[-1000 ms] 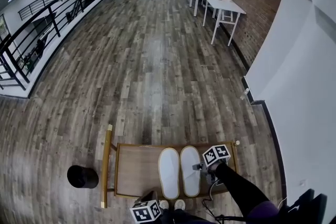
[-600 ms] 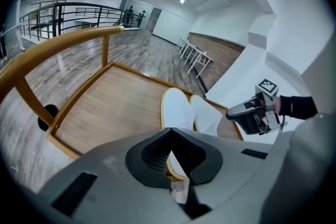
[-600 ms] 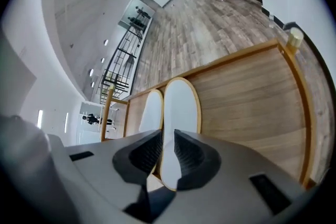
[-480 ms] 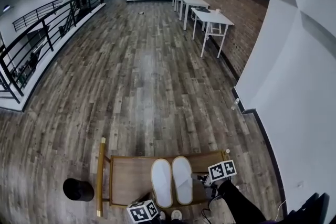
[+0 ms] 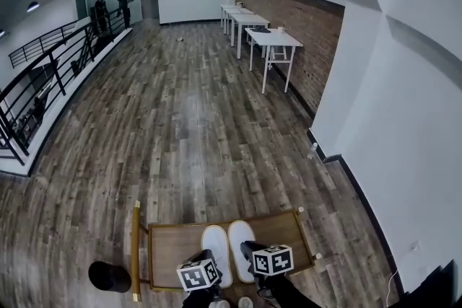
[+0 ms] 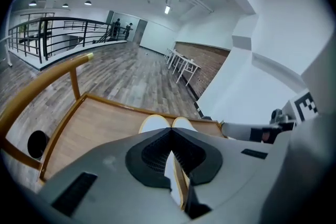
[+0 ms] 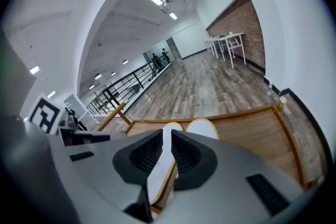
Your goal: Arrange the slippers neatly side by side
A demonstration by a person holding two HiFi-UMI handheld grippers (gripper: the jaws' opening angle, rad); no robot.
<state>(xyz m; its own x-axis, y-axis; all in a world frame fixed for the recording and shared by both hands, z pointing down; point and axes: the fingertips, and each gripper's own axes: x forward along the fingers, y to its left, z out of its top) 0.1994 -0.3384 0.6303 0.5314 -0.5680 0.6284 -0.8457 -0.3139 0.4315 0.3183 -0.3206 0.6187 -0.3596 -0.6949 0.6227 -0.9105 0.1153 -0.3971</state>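
The left slipper (image 5: 215, 247) and the right slipper (image 5: 236, 237) lie flat on the wooden bench (image 5: 170, 249), sides touching, toes about level and pointing away from us. Their heels are hidden under our claws in the head view. Both claws hang just above the near end of the pair, tilted down towards it. The left claw (image 6: 169, 132) has its tips pressed together with nothing between them. The right claw (image 7: 167, 136) stands at a narrow gap and is empty too; the white we see through the gap is the slipper below.

We judge the pairing all but done, so the step is a clean getaway and a last check. We should lift straight off the heels, not drag across them, since a light slipper will skid. If a heel sits proud, we nudge it sideways with closed tips. The bench rail and the black bin (image 5: 110, 275) on the floor (image 5: 195, 119) are well clear.
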